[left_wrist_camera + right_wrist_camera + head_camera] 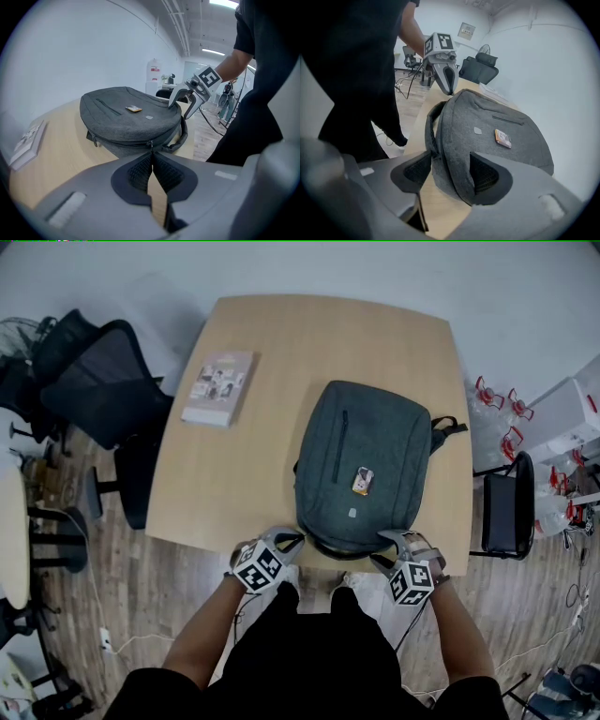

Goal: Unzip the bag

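A grey backpack [361, 451] lies flat on the wooden table [234, 484], its top end toward me at the near edge. An orange tag [363, 480] sits on its front. My left gripper [296, 539] is at the bag's near left corner; in the left gripper view its jaws [151, 152] are shut together on the zipper pull [150, 142]. My right gripper [386, 549] is at the near right corner. It stands open, and the bag's edge and carry handle [433, 140] lie loosely between its jaws [450, 161].
A booklet [218, 387] lies on the table's far left. A black office chair [108, 381] stands left of the table, a black chair [506, 507] at its right, with white boxes [562, 413] beyond. My legs are against the near table edge.
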A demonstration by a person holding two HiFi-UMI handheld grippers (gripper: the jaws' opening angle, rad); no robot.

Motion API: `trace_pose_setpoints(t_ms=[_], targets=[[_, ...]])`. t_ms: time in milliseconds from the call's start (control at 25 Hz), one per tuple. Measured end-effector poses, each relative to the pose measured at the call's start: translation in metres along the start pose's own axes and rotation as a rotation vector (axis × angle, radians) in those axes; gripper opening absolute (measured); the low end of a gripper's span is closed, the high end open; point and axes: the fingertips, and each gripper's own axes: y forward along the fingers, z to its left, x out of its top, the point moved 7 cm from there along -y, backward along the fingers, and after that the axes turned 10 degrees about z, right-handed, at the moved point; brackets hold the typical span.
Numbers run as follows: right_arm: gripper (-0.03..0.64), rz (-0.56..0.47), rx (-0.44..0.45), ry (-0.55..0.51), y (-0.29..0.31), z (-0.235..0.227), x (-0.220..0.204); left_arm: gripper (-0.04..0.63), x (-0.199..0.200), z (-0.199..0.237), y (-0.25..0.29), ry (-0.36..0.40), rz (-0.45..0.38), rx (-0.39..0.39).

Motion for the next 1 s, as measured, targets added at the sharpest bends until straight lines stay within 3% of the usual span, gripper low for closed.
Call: trace_pose_setpoints(t_ms=[240, 480, 720, 1000], targets=[[0.196, 0.004, -0.009, 0.027, 0.004, 0.002, 0.003, 0.026, -0.001, -0.003, -0.002, 0.000, 0.007, -0.008], [0.176, -0.024, -0.032, 0.181, 0.012, 0.007, 0.022, 0.028, -0.002, -0.010, -0.005, 0.026, 0.024, -0.010], [0.175, -0.032, -0.068, 0.282, 0.024, 0.009, 0.057, 0.028, -0.015, 0.003, -0.011, -0.084, 0.028, -0.002], [0.179, -0.054, -0.142, 0.378, 0.039, 0.013, 0.094, 0.031, -0.021, 0.009, -0.019, -0.162, 0.010, 0.007]])
